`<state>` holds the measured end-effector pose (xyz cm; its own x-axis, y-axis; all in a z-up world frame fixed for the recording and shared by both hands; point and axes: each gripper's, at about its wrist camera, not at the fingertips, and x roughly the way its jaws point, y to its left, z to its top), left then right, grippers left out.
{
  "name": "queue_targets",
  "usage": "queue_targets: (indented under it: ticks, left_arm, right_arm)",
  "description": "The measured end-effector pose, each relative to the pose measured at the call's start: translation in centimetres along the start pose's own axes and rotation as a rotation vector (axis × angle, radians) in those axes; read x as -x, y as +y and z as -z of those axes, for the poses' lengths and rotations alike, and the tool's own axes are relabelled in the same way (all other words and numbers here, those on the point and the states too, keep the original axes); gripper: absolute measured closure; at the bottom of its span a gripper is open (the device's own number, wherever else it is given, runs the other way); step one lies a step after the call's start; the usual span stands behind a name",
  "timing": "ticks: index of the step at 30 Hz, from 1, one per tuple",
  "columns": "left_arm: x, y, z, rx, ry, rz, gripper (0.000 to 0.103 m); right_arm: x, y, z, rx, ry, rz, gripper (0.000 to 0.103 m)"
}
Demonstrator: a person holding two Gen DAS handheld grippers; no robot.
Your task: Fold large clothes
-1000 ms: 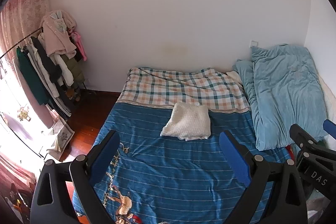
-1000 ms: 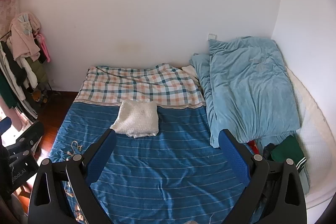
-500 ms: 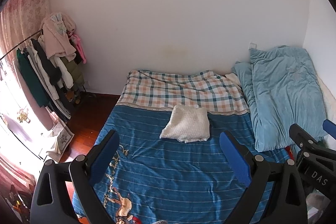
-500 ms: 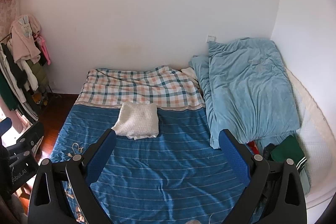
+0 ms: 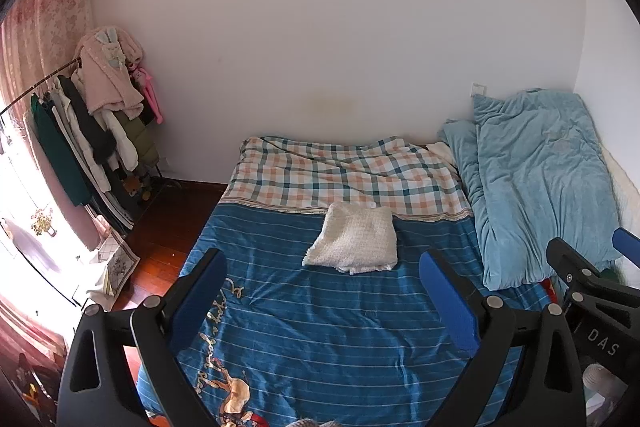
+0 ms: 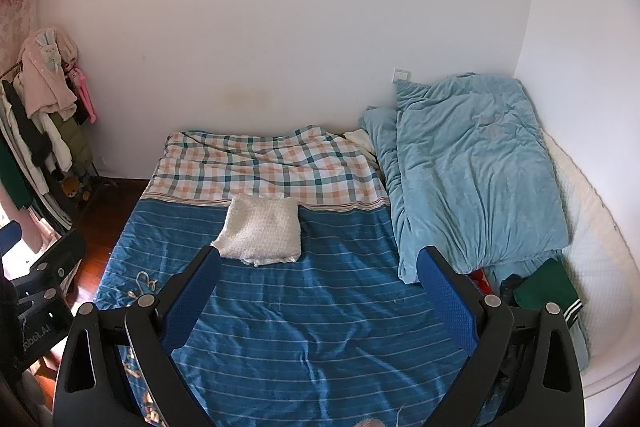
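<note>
You are holding both tongs, left (image 5: pixel 322 301) and right (image 6: pixel 318 297), spread wide and gripping nothing above the bed (image 6: pixel 304 339), well short of the folded white garment (image 6: pixel 262 231) lying mid-bed. Reaching in, you are risking snagging the rumpled striped cover and dragging that neat fold apart; beyond it, the plaid blanket (image 6: pixel 264 169) and blue duvet (image 6: pixel 472 171) are crowding the far and right sides

Walls (image 5: pixel 320 7): plain white | floor (image 5: pixel 168 223): dark red wood | bed (image 6: pixel 320 307): set against the walls | clothes rack (image 5: pixel 80 131): lit by daylight, left
</note>
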<state>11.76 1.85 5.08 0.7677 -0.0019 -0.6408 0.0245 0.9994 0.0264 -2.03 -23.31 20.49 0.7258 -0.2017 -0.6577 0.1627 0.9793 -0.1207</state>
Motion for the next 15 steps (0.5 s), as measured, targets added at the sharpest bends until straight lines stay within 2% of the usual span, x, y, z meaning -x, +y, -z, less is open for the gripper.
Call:
queue_targets:
  ticks: [15]
  left_arm:
    - [0.2, 0.1, 0.1, 0.007, -0.003, 0.008, 0.004]
  right_arm:
    - [1.1, -0.2, 0.4, -0.005, -0.007, 0.009, 0.003]
